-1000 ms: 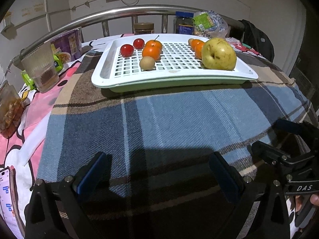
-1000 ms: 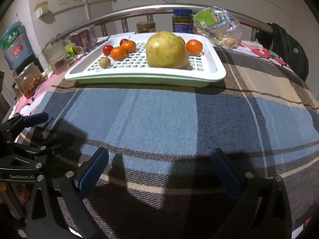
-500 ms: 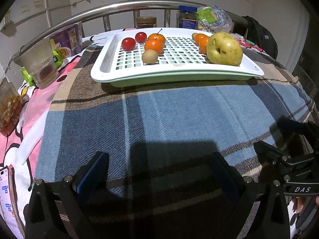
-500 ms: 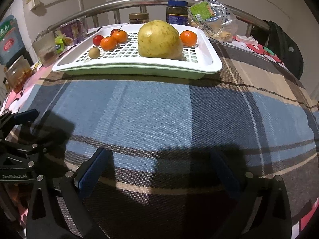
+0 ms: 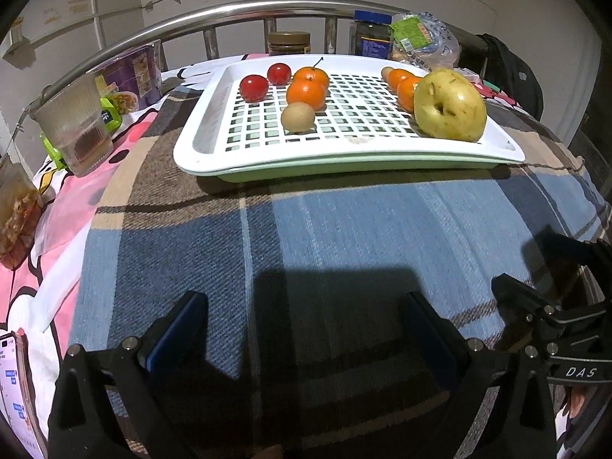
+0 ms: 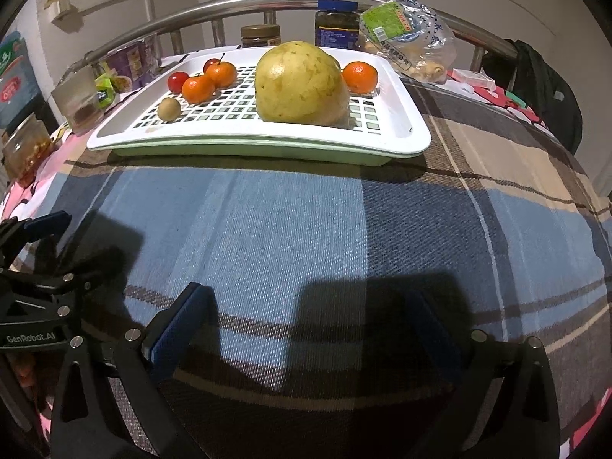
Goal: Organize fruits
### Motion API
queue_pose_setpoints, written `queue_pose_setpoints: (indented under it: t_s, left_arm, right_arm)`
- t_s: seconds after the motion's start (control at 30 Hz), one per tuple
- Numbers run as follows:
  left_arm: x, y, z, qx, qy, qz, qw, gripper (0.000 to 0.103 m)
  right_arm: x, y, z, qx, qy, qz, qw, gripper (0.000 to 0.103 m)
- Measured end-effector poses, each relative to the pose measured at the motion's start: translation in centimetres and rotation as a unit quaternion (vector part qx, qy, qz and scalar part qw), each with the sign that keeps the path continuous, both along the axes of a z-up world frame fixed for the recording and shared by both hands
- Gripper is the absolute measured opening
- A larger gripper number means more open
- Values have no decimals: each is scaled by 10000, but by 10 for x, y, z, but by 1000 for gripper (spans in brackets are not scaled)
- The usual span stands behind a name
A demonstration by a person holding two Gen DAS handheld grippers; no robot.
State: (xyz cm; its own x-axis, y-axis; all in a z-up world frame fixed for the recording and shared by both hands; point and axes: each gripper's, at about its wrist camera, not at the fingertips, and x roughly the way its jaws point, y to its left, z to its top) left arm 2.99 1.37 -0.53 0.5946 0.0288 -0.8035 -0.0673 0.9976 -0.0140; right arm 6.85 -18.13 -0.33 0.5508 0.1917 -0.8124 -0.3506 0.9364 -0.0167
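A white slotted tray (image 5: 214, 153) (image 6: 405, 130) lies at the far side of a plaid blanket. On it are a big yellow pear (image 5: 449, 105) (image 6: 300, 82), two red tomatoes (image 5: 254, 88), several oranges (image 5: 306, 93) (image 6: 359, 76) and a small brown kiwi (image 5: 297, 116) (image 6: 169, 108). My left gripper (image 5: 306, 329) is open and empty above the blanket, well short of the tray. My right gripper (image 6: 310, 329) is open and empty, also short of the tray. Each gripper shows at the edge of the other's view.
A metal rail (image 5: 237, 9) runs behind the tray, with jars (image 6: 336, 25) and a food bag (image 6: 409, 38) by it. A glass cup (image 5: 72, 122), a purple box (image 5: 130, 80) and a food container (image 5: 17, 218) stand at the left. A phone (image 5: 15, 394) lies near left.
Both grippers have moved forward towards the tray, which looks larger and nearer. Both stay open. The fruits have not moved.
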Motion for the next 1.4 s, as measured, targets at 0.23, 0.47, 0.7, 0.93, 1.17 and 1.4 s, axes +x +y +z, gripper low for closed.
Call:
queue_pose_setpoints:
  t_s: [0.23, 0.47, 0.7, 0.93, 1.17, 1.4]
  left_arm:
    - [6, 1, 0, 5, 3, 28, 10000, 103]
    - [8, 3, 0, -3, 4, -26, 10000, 103]
    - [7, 3, 0, -10, 2, -51, 10000, 103]
    - [7, 3, 0, -10, 2, -51, 10000, 103]
    - [7, 3, 0, -10, 2, -51, 10000, 103]
    - [7, 3, 0, -9, 3, -52, 10000, 103]
  right_arm:
    - [7, 2, 0, 10, 7, -66, 10000, 103]
    - [9, 2, 0, 9, 10, -53, 10000, 103]
    - [9, 2, 0, 7, 9, -53, 10000, 103]
    - [9, 2, 0, 6, 9, -54, 10000, 103]
    - [9, 2, 0, 6, 8, -54, 10000, 103]
    - [9, 2, 0, 6, 8, -54, 10000, 103]
